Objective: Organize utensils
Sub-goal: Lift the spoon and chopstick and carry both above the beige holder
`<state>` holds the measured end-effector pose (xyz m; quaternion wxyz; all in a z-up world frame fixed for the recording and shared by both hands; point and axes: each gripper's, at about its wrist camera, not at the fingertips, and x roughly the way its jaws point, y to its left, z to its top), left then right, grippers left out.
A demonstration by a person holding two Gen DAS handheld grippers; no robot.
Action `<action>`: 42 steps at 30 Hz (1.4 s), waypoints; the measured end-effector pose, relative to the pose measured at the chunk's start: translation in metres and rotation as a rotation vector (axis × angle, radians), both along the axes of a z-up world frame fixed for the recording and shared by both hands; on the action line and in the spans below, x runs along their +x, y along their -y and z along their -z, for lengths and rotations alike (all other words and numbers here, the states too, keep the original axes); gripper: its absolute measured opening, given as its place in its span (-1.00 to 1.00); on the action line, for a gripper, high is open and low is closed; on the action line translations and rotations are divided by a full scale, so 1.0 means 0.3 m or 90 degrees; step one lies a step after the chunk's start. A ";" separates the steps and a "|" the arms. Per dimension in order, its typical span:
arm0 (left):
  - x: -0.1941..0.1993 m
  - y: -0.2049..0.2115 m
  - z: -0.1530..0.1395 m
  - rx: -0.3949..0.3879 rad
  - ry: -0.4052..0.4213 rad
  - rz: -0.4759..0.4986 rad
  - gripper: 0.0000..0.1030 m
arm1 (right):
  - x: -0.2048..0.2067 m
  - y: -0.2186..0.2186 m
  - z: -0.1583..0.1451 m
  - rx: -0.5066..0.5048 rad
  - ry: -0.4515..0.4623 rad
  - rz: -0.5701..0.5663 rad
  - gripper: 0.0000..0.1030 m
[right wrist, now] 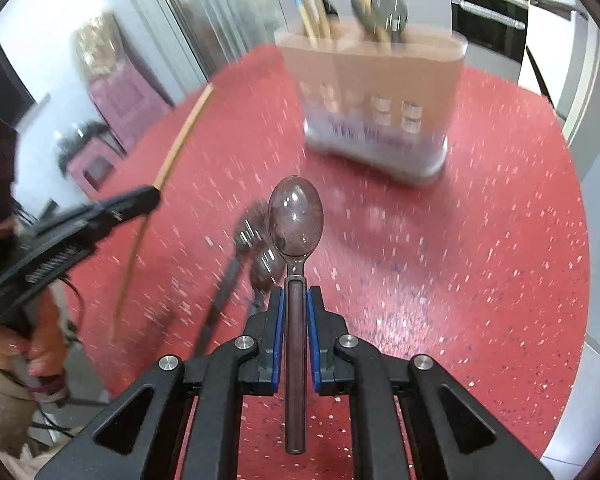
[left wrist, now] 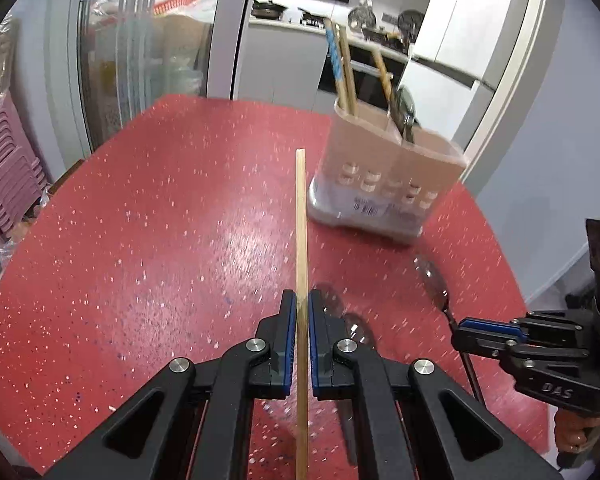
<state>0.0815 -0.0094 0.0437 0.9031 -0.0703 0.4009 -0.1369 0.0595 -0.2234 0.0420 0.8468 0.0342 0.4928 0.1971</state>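
Observation:
My left gripper [left wrist: 301, 298] is shut on a single wooden chopstick [left wrist: 301, 232] that points forward above the red table [left wrist: 140, 240]. My right gripper [right wrist: 295, 294] is shut on the handle of a smoky translucent spoon [right wrist: 295, 220], bowl forward, held above the table. The beige perforated utensil holder [left wrist: 384, 184] stands ahead, to the right of the chopstick; it holds chopsticks [left wrist: 342, 68] and spoons [left wrist: 405, 112]. The holder also shows in the right wrist view [right wrist: 376, 100]. Two more spoons [right wrist: 256, 240] lie on the table under the held spoon.
The right gripper shows at the right edge of the left wrist view [left wrist: 500, 338], and the left gripper with its chopstick at the left of the right wrist view [right wrist: 100, 216]. Pink stacked stools [left wrist: 8, 168] stand left of the table. A kitchen lies behind.

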 end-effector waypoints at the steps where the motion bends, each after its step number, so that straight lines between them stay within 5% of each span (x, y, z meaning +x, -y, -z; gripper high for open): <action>1: 0.006 -0.001 -0.016 -0.003 0.005 -0.001 -0.39 | -0.006 0.014 -0.030 0.012 0.016 0.003 -0.77; 12: 0.138 0.025 -0.271 -0.062 0.101 -0.015 -0.39 | 0.098 0.047 -0.261 0.065 0.135 0.062 -0.77; 19: 0.299 0.080 -0.384 -0.098 0.158 -0.023 -0.39 | 0.224 0.088 -0.313 0.074 0.164 0.085 -0.77; 30: 0.529 0.180 -0.409 -0.104 0.230 -0.048 -0.39 | 0.436 0.114 -0.338 0.082 0.221 0.100 -0.77; 42: 0.619 0.249 -0.329 -0.095 0.313 -0.103 -0.39 | 0.543 0.094 -0.267 0.060 0.321 0.126 -0.78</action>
